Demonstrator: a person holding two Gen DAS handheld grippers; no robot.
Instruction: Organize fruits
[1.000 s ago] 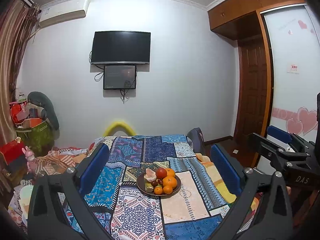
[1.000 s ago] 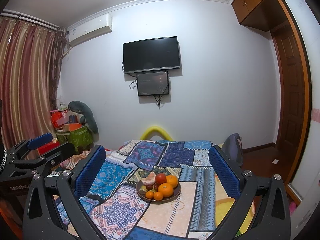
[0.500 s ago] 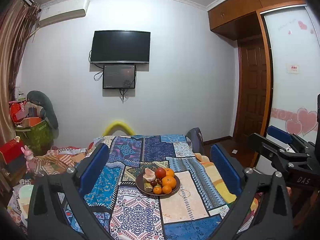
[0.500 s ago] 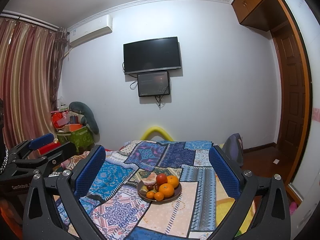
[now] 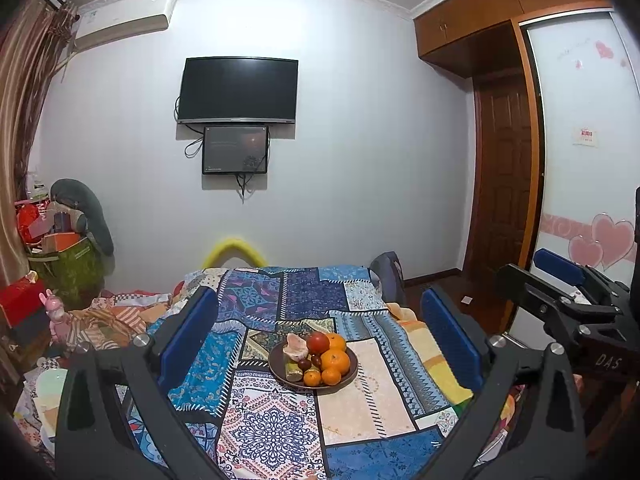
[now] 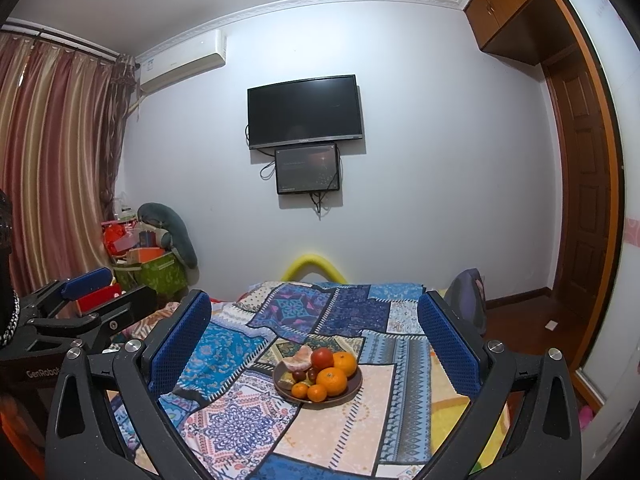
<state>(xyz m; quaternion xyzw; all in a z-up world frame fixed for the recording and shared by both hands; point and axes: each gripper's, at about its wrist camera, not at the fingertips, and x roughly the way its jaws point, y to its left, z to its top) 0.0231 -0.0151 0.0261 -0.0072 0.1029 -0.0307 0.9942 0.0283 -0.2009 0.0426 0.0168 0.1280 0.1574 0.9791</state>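
Both sets of jaws stand wide apart and grasp nothing: the left gripper (image 5: 320,332) and the right gripper (image 6: 314,334) each frame the scene with their blue pads, held well above and short of the bed. Between the pads in either view sits a dark brown bowl (image 5: 352,368) on the patchwork bedspread (image 5: 272,428), roughly at the middle of the bed. Heaped in it are several oranges (image 5: 335,361), a red tomato-like fruit (image 5: 318,343), a pale peeled wedge (image 5: 296,349) at the back left, and some small dark fruits (image 5: 305,364) whose kind is too small to tell; a yellowish-green piece low on the left is half buried by the others. The right gripper also shows from the side at the edge of the left wrist view, and the left gripper likewise in the right wrist view, each cut off by the frame. Fisheye vignetting blacks out the corners. A television (image 5: 238,90) hangs on the far wall.
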